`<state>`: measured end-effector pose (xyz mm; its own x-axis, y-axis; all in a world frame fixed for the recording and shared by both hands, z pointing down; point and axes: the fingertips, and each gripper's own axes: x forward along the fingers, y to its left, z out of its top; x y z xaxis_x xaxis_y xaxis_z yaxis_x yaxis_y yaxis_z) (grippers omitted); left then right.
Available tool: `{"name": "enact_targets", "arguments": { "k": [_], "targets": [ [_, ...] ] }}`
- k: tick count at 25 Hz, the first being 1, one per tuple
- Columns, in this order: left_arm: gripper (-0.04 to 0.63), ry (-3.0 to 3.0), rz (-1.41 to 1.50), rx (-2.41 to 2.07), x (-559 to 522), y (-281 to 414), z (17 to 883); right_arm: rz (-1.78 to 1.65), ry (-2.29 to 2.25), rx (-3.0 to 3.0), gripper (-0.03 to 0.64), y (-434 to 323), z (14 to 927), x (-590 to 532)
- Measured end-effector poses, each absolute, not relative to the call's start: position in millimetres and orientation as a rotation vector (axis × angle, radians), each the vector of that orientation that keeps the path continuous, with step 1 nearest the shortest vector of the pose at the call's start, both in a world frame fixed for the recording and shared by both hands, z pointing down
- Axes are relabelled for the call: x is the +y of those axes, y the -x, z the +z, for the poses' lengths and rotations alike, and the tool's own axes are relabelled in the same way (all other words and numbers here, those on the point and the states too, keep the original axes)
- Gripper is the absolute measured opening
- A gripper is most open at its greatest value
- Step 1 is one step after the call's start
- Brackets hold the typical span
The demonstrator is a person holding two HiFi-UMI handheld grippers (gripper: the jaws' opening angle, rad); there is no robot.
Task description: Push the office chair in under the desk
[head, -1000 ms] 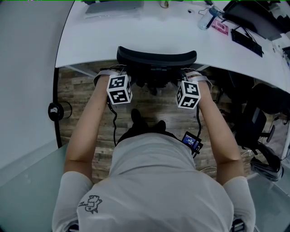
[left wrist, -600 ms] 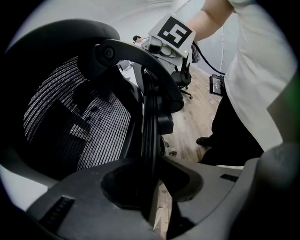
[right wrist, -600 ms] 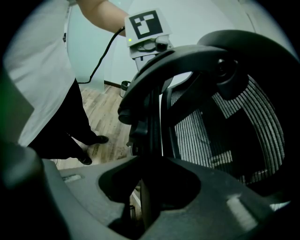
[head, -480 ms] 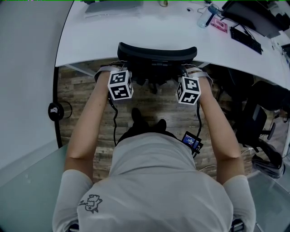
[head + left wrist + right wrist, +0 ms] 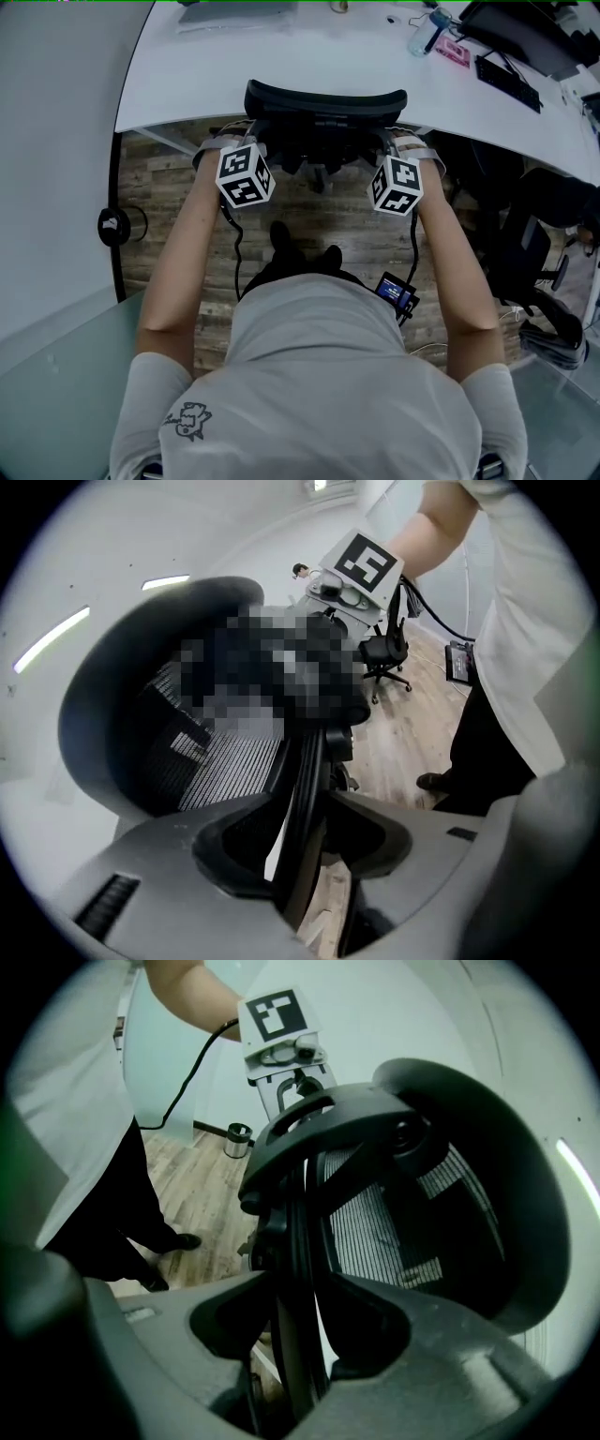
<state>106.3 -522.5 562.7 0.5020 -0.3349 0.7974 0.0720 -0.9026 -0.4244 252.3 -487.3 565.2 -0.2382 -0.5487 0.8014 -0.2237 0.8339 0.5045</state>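
Note:
The black mesh office chair stands with its headrest at the white desk's edge and its seat hidden beneath. My left gripper is at the backrest's left side, my right gripper at its right side. In the left gripper view the thin backrest frame edge runs between the jaws of the left gripper, which are opening, with gaps on both sides. In the right gripper view the frame edge likewise sits loose between the opening jaws of the right gripper.
A small round bin stands on the wooden floor at the left by a curved wall. A second dark office chair is at the right. A keyboard and a bottle lie on the desk. The person's feet are behind the chair.
The chair back has slid a little further toward the desk with both grippers following. Both marker cubes have tilted outward as the jaws spread off the frame.

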Motion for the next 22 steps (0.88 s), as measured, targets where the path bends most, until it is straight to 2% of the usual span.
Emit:
{"name": "enact_targets", "arguments": {
  "k": [4, 10, 18, 22],
  "targets": [
    [0.164, 2.441, -1.271, 0.336, -516.1, -107.3, 534.4, -0.315, -0.647, -1.867, 0.178, -258.7, 551.1, -476.2],
    [0.164, 2.716, -0.968, 0.616, -494.5, -117.4, 473.9, -0.179, -0.868, -2.004, 0.177, -268.2, 512.6, -457.5],
    [0.151, 2.949, -0.521, 0.884, -446.4, -136.2, 394.8, -0.103, -1.114, -2.232, 0.079, -263.4, 434.1, -415.8],
    [0.081, 2.981, -0.447, 0.895, -410.8, -147.1, 372.4, -0.096, -1.216, -2.344, 0.030, -262.9, 398.6, -389.4]
  ]
}}
